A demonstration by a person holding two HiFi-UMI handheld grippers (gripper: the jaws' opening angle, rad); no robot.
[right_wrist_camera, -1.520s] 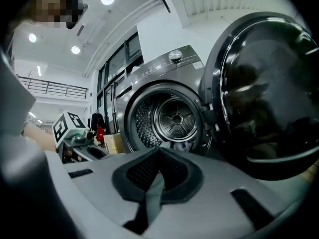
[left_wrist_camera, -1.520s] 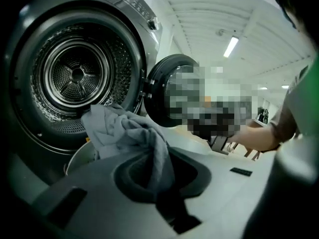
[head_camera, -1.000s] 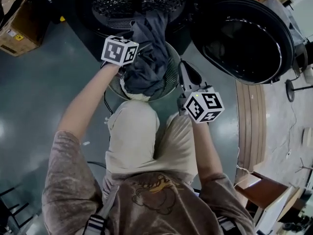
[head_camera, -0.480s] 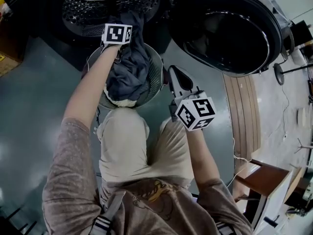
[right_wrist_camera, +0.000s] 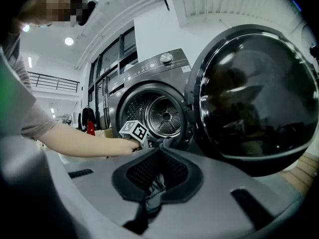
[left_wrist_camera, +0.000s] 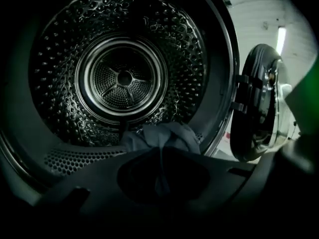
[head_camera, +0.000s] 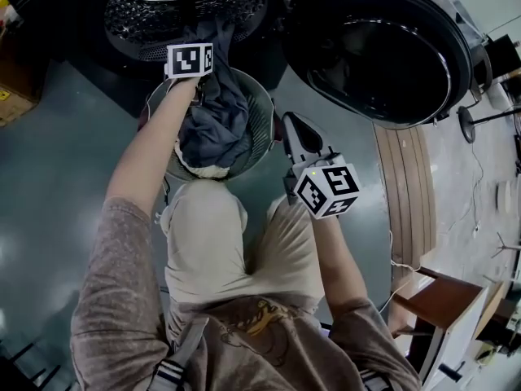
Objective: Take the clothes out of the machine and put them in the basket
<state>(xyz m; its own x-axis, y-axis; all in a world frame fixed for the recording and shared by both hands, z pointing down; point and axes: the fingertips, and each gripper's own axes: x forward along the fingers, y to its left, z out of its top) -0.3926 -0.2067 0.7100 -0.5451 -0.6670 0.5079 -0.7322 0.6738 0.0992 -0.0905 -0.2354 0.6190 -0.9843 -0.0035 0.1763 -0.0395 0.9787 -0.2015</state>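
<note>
A dark blue garment (head_camera: 213,125) trails from the machine's drum (head_camera: 187,6) over its lip into the round mesh basket (head_camera: 264,129), on top of a pale cloth (head_camera: 203,169). My left gripper (head_camera: 195,80) is at the drum's mouth, its jaws closing tight on a fold of that garment (left_wrist_camera: 162,136). The left gripper view looks past the gripper (left_wrist_camera: 160,153) into the otherwise bare drum (left_wrist_camera: 124,78). To the right of the basket my right gripper (head_camera: 295,129) hangs in the air, shut (right_wrist_camera: 154,176), pointing at the machine.
The machine's round door (head_camera: 378,47) stands swung open to the right, close to the right gripper. The person's knees (head_camera: 244,235) press against the basket's near side. A cardboard box (head_camera: 12,96) sits far left; wooden boards (head_camera: 407,194) lie on the floor at right.
My left gripper has moved from over the basket up along the garment to the drum's mouth. The right gripper has stayed beside the basket.
</note>
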